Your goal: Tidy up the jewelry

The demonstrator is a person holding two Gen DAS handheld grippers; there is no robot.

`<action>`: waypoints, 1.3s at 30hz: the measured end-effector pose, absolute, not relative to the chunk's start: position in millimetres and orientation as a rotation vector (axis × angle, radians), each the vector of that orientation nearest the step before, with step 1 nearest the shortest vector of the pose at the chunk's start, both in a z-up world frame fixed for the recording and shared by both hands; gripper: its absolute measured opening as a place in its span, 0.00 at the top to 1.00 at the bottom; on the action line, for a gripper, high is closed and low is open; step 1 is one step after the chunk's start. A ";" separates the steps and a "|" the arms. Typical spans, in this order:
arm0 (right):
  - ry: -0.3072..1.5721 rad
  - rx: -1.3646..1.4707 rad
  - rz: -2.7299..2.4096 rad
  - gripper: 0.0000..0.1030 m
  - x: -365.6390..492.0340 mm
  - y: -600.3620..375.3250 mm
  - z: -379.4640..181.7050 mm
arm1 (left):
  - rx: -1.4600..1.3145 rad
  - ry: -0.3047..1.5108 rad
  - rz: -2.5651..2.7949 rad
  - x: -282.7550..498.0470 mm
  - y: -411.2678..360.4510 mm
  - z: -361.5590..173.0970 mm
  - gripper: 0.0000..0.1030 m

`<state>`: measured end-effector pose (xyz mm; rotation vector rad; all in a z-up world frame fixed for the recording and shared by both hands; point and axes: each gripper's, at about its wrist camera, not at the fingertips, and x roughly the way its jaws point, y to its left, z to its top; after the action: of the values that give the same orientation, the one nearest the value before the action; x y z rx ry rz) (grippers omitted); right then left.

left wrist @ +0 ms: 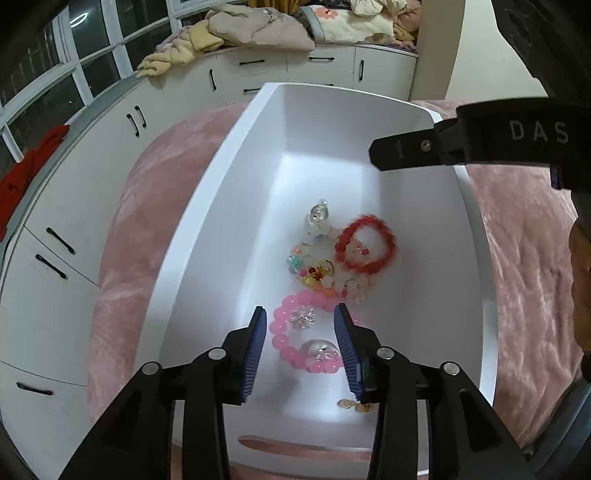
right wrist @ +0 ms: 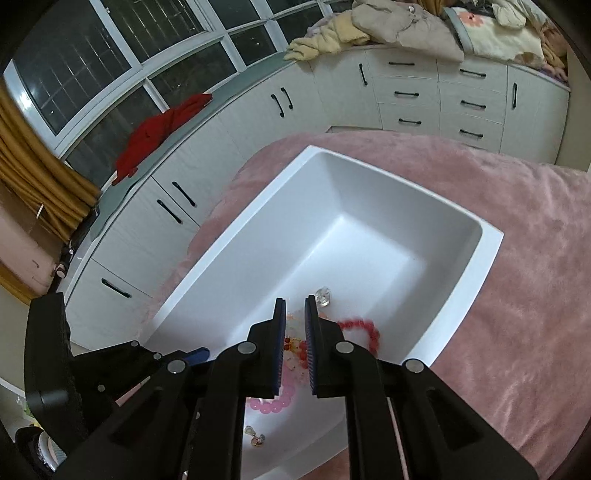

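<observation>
A white bin (left wrist: 207, 229) sits on a pink blanket (left wrist: 122, 258) and holds jewelry. A red bead bracelet (left wrist: 369, 242) looks blurred beside a mixed-colour bead bracelet (left wrist: 314, 271) and a clear glass charm (left wrist: 318, 214). A pink bead bracelet (left wrist: 286, 334) with a silver brooch (left wrist: 303, 318) lies under my left gripper (left wrist: 300, 314), which is open and empty above it. A pair of amber earrings (left wrist: 354, 406) lies near the front wall. My right gripper (right wrist: 295, 306) hovers above the bin (right wrist: 476, 291) with a narrow gap between its pads, holding nothing; the red bracelet (right wrist: 364, 330) lies below it.
White cabinets (right wrist: 406, 92) with black handles curve around behind the bed. Piled bedding (right wrist: 406, 29) lies on top of them. A red cloth (right wrist: 159, 129) lies on the window ledge. Yellow curtains (right wrist: 33, 166) hang at the left.
</observation>
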<state>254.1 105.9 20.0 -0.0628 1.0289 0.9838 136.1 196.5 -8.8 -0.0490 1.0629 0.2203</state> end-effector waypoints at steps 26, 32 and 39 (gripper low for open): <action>0.611 -0.361 0.942 0.05 131.9 7.8 31.8 | -0.172 0.725 0.438 32.8 170.8 30.2 0.08; 0.628 -0.331 0.875 0.05 128.4 -3.4 1.5 | -0.110 0.725 0.520 24.5 166.9 13.1 0.08; 0.624 -0.331 0.865 0.05 125.0 -10.0 -14.9 | -0.171 0.705 0.520 21.2 173.1 5.8 0.08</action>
<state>125.0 -10.0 -14.9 -0.3308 0.6245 0.8646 21.2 173.1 5.8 -0.1713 0.7053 0.5198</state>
